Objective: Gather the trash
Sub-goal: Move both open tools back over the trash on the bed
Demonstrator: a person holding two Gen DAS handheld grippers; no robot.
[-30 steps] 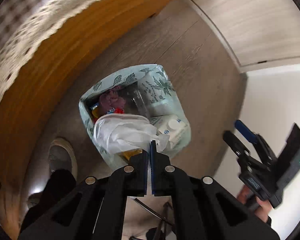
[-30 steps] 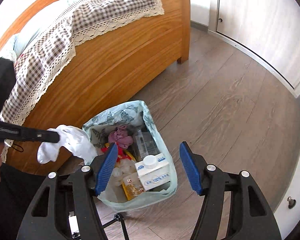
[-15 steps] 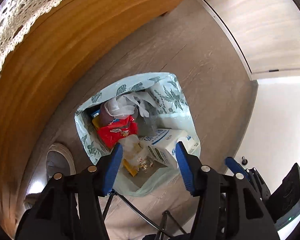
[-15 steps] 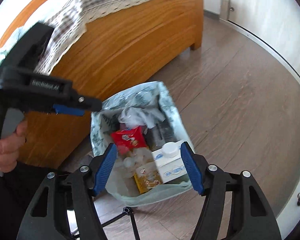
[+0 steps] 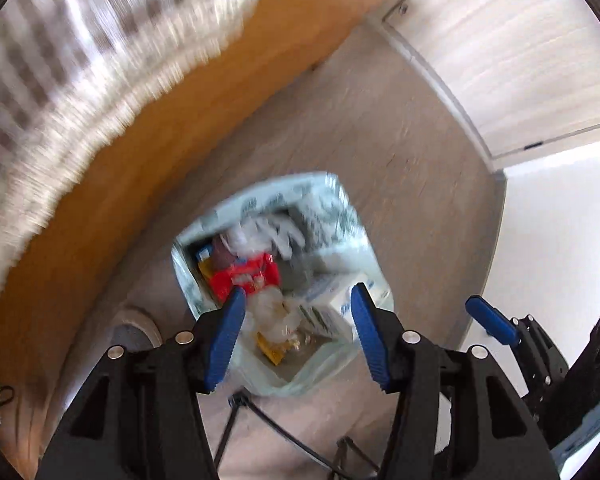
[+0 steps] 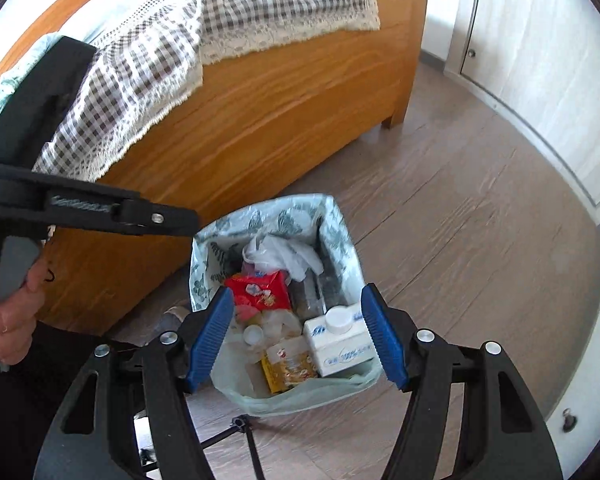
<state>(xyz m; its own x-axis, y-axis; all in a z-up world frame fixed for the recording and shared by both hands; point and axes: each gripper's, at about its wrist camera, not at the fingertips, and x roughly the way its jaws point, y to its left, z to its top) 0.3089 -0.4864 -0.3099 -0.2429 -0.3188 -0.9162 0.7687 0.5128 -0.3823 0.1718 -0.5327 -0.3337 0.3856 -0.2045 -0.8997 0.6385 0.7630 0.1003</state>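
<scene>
A bin lined with a leaf-print bag (image 6: 336, 236) stands on the floor beside the bed. On top of its contents lies a crumpled white plastic wad (image 6: 284, 254), above a red packet (image 6: 260, 290), a white milk carton (image 6: 340, 344) and a yellow packet (image 6: 288, 364). My right gripper (image 6: 296, 304) hangs open over the bin's near side, nothing between its blue pads. My left gripper (image 5: 296, 304) is also open and empty above the bin (image 5: 328, 200), in a blurred view. Its black frame (image 6: 100, 208) reaches in from the left, held by a hand (image 6: 8, 320).
The wooden bed frame (image 6: 260, 120) with a checked, lace-edged cover (image 6: 160, 52) rises just behind the bin. Pale cupboard doors (image 6: 540, 60) line the right. Black tripod legs (image 6: 244, 428) lie on the floor under the bin. Bare wood floor (image 6: 460, 220) spreads to the right.
The left gripper opened and let go of the white plastic wad, which now lies in the bin. It then drew back and tilted up. The right gripper shifted slightly.
</scene>
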